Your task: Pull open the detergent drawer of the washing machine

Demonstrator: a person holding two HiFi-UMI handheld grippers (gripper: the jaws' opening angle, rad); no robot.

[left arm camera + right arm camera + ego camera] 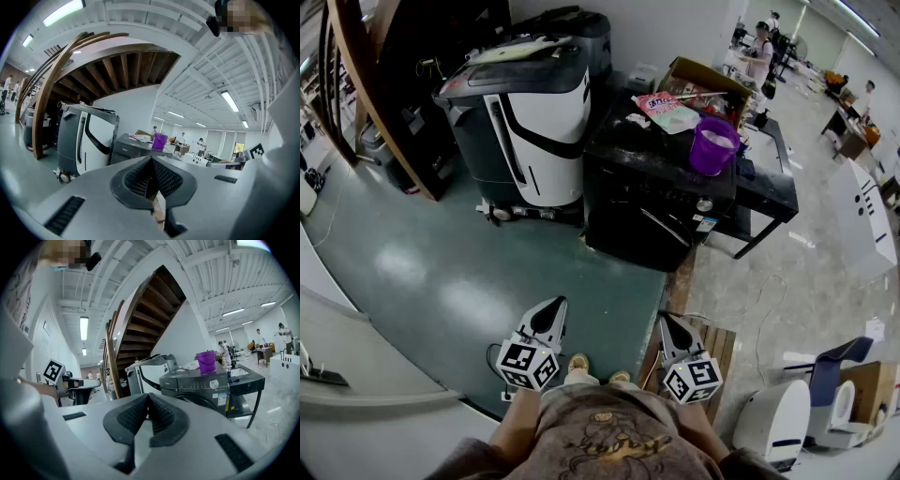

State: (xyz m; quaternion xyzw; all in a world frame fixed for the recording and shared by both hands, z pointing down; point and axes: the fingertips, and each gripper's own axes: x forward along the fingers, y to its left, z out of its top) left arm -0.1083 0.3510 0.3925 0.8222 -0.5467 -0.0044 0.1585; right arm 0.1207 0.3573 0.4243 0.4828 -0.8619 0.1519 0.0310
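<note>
The dark front-loading washing machine (656, 192) stands across the floor ahead of me, with a purple bucket (713, 144) and some packets on its top. In the right gripper view its control panel with a knob (214, 384) faces me, and the drawer front (177, 382) sits flush at the panel's left end. Both grippers hang low near my body, well short of the machine. My left gripper (546, 323) is shut and empty, its pads (161, 177) meeting. My right gripper (675, 334) is shut too, with nothing between its pads (161, 416).
A tall white-and-grey machine (534, 122) stands left of the washer, with a wooden staircase (384, 94) beyond it. A black table (769, 178) and a cardboard box (703, 80) flank the washer's right. A wooden pallet (717, 342) and white units (773, 422) lie at my right. People stand far off.
</note>
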